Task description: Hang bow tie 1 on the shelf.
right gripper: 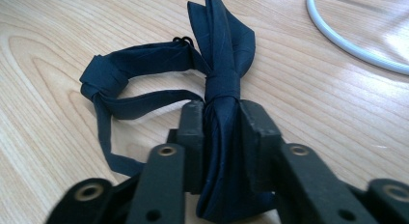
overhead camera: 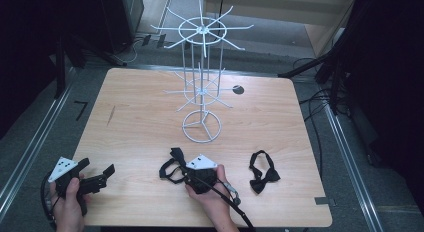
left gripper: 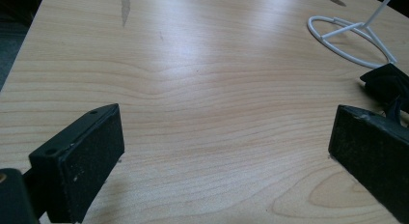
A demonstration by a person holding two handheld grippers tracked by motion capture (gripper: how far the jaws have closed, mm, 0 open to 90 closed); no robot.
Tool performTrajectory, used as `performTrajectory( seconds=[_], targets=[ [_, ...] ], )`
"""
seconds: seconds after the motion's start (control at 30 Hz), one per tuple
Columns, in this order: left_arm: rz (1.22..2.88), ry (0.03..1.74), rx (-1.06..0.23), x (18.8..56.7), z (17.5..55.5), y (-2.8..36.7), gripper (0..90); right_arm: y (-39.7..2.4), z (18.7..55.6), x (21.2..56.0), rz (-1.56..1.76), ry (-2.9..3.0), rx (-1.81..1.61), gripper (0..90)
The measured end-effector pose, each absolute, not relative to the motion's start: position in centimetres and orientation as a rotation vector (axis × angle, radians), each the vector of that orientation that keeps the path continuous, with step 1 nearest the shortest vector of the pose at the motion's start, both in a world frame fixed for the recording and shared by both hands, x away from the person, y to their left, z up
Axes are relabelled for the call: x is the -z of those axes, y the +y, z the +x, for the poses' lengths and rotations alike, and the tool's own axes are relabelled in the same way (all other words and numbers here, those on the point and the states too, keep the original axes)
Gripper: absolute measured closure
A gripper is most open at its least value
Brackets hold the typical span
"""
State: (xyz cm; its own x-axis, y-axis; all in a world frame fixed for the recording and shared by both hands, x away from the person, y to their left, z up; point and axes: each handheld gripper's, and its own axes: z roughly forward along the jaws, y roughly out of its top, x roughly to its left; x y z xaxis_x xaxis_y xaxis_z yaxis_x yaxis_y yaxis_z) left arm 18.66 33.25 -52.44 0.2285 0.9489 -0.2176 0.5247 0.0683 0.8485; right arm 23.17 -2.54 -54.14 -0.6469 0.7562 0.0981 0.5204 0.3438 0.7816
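While the right gripper pinches the bow tie at lower centre, the white rack stands straight above it; left gripper gapes, empty, lower left

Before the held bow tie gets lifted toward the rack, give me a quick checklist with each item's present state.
1. Right gripper shut on the bow tie, clamped on one wing just below the knot: ok.
2. Strap free of the jaws, lying looped on the table: ok.
3. Left gripper open and clear of the tie: ok.
4. Rack upright, its arms free: ok.
5. Second bow tie lying apart from the held one: ok.
6. Strap clasp fastened: cannot tell.
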Motion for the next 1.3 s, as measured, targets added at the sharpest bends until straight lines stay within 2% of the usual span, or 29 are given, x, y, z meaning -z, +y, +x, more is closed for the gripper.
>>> performTrajectory(
  seconds=[0.27,1.3],
  targets=[
    [1.584,1.422,-0.581,52.4,18.7,33.3,0.0,-3.2,22.6,53.9,1.126,2.259,-1.231,80.2],
    [1.583,1.422,-0.581,52.4,18.6,33.3,0.0,-7.5,21.6,47.8,1.101,1.915,-1.409,80.3]
  ],
)
